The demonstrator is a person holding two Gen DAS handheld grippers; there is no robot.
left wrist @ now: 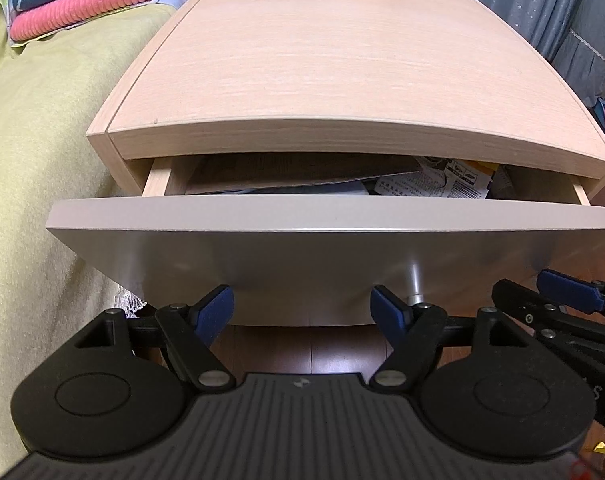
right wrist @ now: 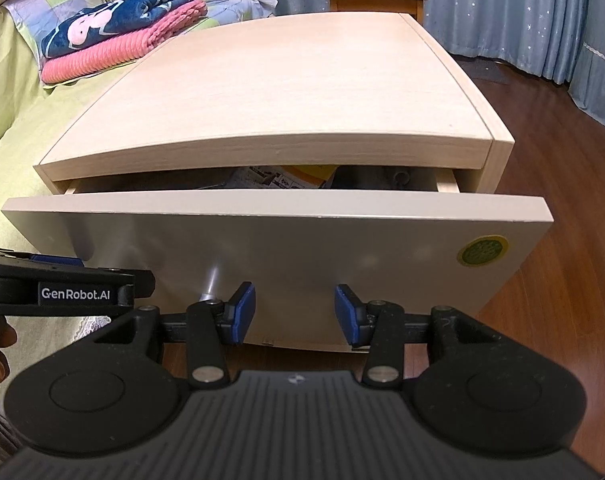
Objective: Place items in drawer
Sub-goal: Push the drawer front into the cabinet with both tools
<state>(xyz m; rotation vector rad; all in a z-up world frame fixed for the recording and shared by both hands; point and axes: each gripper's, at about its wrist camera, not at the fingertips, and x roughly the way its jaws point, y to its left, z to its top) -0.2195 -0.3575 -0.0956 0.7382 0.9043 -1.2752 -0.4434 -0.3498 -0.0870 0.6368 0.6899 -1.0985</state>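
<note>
Two hand-held grippers are hovering low before the drawer (left wrist: 334,248), both empty. You're holding the left hand-held gripper (left wrist: 302,314) wide, the right hand-held gripper (right wrist: 295,314) moderately wide. The drawer is sitting partly pulled out of the nightstand (right wrist: 286,92), straight ahead and slightly above both, its long axis running left to right across your fingers. A metal handle (left wrist: 415,286) is poking out just right of the left tool, just left of the right one; neither looks clearly nearer. Papers (left wrist: 434,184) are already lying inside; no loose item is showing to pick. "GenRobot.AI" is reading on the left tool; a round green sticker (right wrist: 482,251) is unreadable.
</note>
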